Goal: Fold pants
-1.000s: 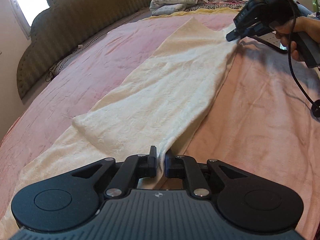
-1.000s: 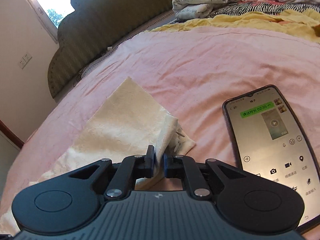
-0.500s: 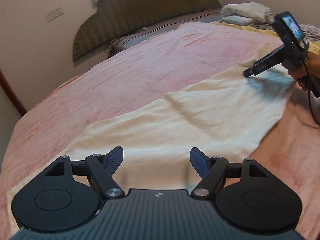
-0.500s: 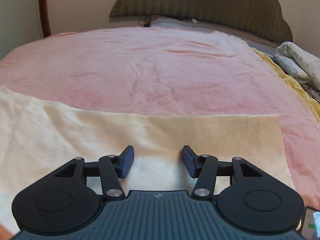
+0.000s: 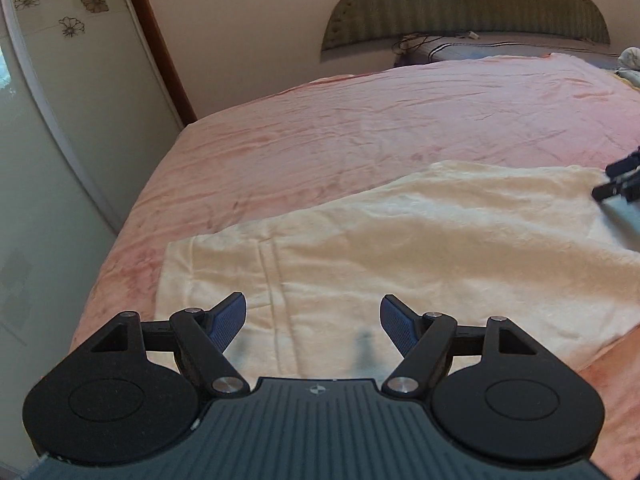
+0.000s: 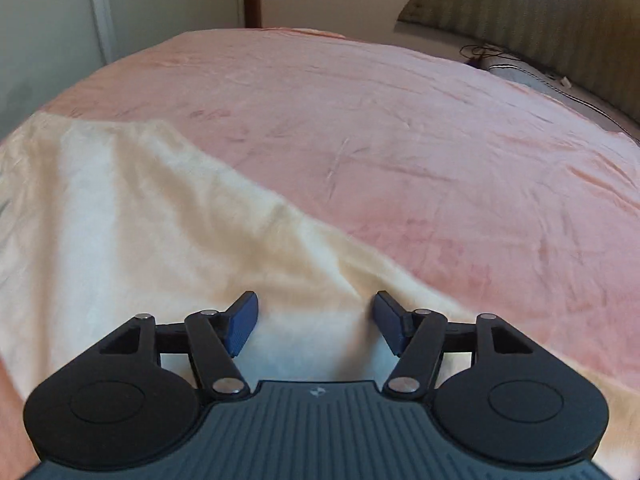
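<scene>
Cream pants (image 5: 400, 248) lie flat across the pink bed sheet (image 5: 360, 128). One end with a seam lies at the left in the left wrist view. My left gripper (image 5: 313, 314) is open and empty, just above that end. My right gripper (image 6: 315, 312) is open and empty, over the pants (image 6: 140, 220) near their far edge. The tips of the right gripper (image 5: 618, 178) show at the right edge of the left wrist view, over the pants' far end.
A padded green headboard (image 5: 468, 8) stands at the back with cables and a pillow (image 5: 480, 50) below it. A pale wardrobe door (image 5: 40, 160) stands left of the bed, close to the bed's left edge (image 5: 132, 216).
Both grippers have let go of the pants and opened. The pants now lie flat. Both views have swung left toward the wardrobe side of the bed.
</scene>
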`<control>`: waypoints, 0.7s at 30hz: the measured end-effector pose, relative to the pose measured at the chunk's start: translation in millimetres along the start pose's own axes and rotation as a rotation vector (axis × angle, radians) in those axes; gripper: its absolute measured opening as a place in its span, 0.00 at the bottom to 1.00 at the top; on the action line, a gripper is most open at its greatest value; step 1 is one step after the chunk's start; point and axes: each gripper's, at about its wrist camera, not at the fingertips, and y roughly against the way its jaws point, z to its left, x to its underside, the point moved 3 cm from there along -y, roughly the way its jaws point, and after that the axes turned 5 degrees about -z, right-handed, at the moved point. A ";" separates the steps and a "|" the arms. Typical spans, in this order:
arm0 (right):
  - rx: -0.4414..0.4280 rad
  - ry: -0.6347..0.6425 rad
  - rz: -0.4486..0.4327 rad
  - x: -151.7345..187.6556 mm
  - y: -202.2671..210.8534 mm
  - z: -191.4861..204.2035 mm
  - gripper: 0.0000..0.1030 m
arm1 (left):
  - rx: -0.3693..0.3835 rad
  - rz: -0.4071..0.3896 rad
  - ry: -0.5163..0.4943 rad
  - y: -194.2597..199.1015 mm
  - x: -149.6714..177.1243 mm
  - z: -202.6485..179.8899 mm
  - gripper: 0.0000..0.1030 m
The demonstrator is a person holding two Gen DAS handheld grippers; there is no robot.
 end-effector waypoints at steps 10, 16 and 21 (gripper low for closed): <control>-0.085 0.148 -0.021 -8.8 9.2 67.3 0.59 | -0.170 0.065 0.217 9.6 40.3 102.9 0.75; -0.052 0.208 -0.280 -39.5 40.1 144.0 0.68 | -0.120 0.112 0.455 24.6 54.6 140.2 0.73; -0.453 0.507 -0.318 -31.0 52.8 299.9 0.65 | 0.024 0.142 0.699 28.0 65.1 154.9 0.69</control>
